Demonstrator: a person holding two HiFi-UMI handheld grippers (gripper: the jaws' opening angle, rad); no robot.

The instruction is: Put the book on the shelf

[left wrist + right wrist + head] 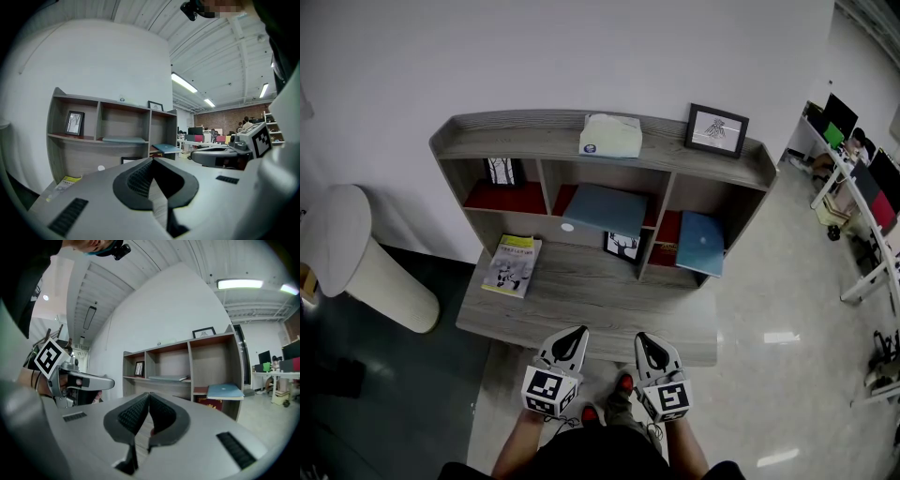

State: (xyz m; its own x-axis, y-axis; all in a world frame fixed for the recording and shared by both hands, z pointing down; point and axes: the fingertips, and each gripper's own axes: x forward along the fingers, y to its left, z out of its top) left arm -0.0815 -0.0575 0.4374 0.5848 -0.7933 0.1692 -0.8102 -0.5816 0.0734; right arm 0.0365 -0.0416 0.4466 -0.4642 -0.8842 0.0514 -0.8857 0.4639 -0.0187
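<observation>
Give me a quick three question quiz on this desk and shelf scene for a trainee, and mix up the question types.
1. Multiple choice: where does the book with the yellow cover lie?
A) inside a compartment
B) on the desk, towards its left side
C) on the floor
2. True or false: the left gripper and the right gripper both have their jaws together and hold nothing.
3. Fill in: on top of the shelf, to the right of the tissue box, stands a picture ____.

Key: 1 B; 2 true; 3 frame.
</observation>
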